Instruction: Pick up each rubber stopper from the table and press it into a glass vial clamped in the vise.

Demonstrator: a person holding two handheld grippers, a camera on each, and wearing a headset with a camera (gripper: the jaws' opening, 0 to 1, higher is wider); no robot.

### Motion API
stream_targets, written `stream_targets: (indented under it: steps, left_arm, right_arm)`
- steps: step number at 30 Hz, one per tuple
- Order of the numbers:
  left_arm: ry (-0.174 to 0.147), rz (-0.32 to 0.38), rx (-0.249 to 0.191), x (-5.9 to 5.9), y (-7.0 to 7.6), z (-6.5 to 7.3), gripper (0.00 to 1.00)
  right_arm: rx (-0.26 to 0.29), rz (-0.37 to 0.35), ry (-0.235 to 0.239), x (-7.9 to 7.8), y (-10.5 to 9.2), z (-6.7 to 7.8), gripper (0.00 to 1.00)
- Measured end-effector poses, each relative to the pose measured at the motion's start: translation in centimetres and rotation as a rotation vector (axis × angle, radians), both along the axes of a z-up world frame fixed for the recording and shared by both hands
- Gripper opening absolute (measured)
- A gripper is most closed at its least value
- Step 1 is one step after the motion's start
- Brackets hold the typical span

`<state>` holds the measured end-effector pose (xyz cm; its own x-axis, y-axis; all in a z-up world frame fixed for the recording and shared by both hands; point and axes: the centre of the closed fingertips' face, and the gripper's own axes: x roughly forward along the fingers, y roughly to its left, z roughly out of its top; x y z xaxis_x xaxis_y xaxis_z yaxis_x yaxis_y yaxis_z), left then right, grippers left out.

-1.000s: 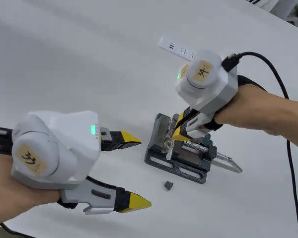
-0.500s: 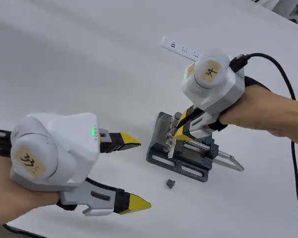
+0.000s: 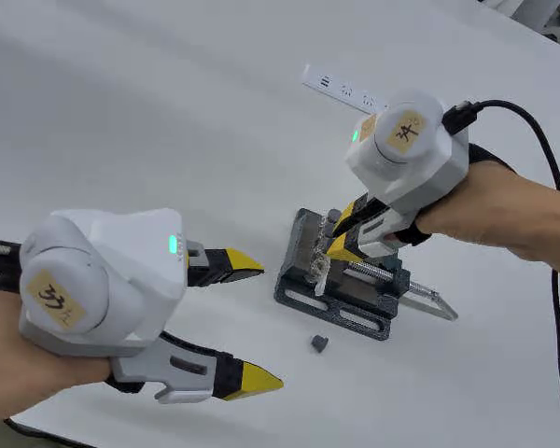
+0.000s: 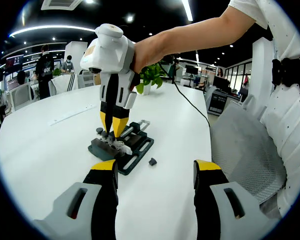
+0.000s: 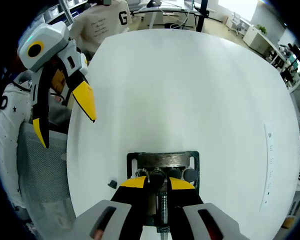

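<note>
Right gripper view: vise (image 5: 162, 159) holds vials (image 5: 156, 176) (right fingers (image 5: 135, 182) narrowed, grip unclear); left fingers (image 5: 85, 100) spread.

- You are holding a left gripper (image 3: 261, 322) that is showing a white shell, a green light and a tan label with black handwriting. Its fingers (image 3: 247, 379) are running from grey through black to yellow tips.
- Your right gripper (image 3: 342, 230) is wearing the same white, tan and green, with black fingers (image 3: 338, 249) ending in yellow.
- The vise (image 3: 299, 291) is looking dark grey, and its screw (image 3: 373, 273) is gleaming silver.
- The rubber stopper (image 3: 319, 344) is showing dark grey.
- The glass vials (image 3: 317, 271) are reading clear.
- The desk (image 3: 168, 112) is staying plain white, and so is the power strip (image 3: 341, 91).
- The cable (image 3: 539, 177) is running black.
- In the left gripper view, your shirt (image 4: 290, 125) is showing white with small black stars, and a plant (image 4: 152, 77) is showing green.
</note>
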<state>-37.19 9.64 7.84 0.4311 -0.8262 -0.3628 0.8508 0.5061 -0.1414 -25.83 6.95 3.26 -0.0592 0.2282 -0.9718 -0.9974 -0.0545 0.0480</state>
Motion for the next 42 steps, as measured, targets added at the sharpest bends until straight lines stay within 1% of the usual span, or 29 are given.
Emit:
stream_targets:
  steps: [6, 12, 17, 19, 31, 35, 42]
  left_arm:
    - [0.002, 0.003, -0.004, 0.07, 0.01, 0.03, 0.59]
    - [0.002, 0.000, -0.003, 0.06, -0.09, 0.07, 0.59]
    - [0.003, 0.000, -0.005, 0.00, -0.11, 0.03, 0.59]
    - [0.004, 0.001, -0.006, 0.00, -0.06, -0.01, 0.59]
    - [0.009, 0.001, -0.007, -0.01, -0.03, -0.08, 0.58]
    - [0.013, -0.001, -0.008, -0.02, 0.08, -0.21, 0.57]
    - [0.010, 0.000, -0.009, 0.19, 0.20, -0.13, 0.57]
  right_arm:
    - [0.022, -0.002, -0.007, 0.18, -0.09, 0.56, 0.08]
    - [0.028, 0.004, -0.010, -0.03, -0.28, 0.55, 0.04]
    - [0.026, 0.006, -0.001, -0.20, -0.30, 0.22, 0.03]
    - [0.027, 0.010, 0.000, -0.26, -0.30, 0.28, 0.02]
    - [0.027, 0.012, 0.002, -0.24, -0.30, -0.14, 0.02]
    - [0.028, 0.010, 0.008, -0.23, -0.29, -0.13, 0.02]
    - [0.024, 0.018, 0.022, -0.13, -0.21, -0.14, 0.02]
